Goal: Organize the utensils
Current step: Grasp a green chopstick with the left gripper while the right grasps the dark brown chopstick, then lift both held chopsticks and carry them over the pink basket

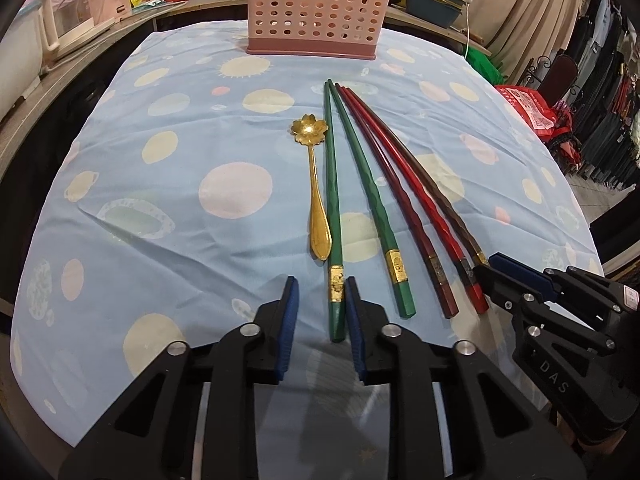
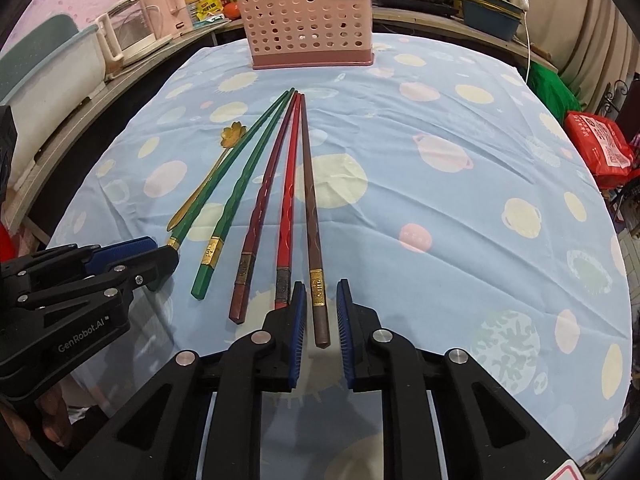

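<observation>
Left tool [image 1: 322, 294] and right tool [image 2: 322, 294], each narrowed astride one chopstick's butt, pads not visibly pressing.
Green chopstick [image 1: 333, 200] and brown chopstick [image 2: 310, 200] lay on the surface [image 2: 460, 240], long axes running ahead toward the pink basket [image 2: 304, 20].

Both wrist views look steeply down and forward along their fingers, close above the tabletop [image 1: 168, 128], facing the pink basket [image 1: 316, 8]. Both share the chopsticks [image 2: 308, 200], spoon [image 1: 316, 200] and basket.
</observation>
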The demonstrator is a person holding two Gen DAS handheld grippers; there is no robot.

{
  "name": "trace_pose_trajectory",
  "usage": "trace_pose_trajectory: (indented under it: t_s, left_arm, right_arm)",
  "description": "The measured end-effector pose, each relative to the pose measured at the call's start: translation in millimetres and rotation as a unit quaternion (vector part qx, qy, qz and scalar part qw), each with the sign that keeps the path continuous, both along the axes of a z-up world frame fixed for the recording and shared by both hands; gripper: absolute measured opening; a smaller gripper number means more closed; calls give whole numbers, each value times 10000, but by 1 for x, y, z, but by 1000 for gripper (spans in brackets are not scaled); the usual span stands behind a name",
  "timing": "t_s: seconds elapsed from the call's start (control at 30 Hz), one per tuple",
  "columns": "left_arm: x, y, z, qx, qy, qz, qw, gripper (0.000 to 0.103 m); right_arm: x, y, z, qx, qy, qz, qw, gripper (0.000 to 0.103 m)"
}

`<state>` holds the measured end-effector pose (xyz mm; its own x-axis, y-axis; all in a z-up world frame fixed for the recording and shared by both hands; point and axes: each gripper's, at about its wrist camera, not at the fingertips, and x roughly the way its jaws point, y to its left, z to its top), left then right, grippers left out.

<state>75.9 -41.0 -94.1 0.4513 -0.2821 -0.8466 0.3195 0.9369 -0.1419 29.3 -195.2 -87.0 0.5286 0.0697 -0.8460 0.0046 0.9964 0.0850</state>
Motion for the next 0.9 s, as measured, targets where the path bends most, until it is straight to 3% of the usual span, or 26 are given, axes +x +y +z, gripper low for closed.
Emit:
trace_pose_trajectory:
  t_s: [0.1, 0.5, 0.9]
  left_arm:
    - [1, 2, 0, -65, 60, -11, 10000, 7]
    - [-12, 12, 18, -238, -5, -13, 9997, 7]
    - [-13, 27, 97, -667, -744, 98, 9949, 7]
  right_arm:
    - [-1, 0, 0, 18, -2, 12, 10000, 8]
    - [-16, -10, 24, 217, -267, -121, 9993, 7]
    - [-23, -32, 118, 397, -1341, -314, 9897, 7]
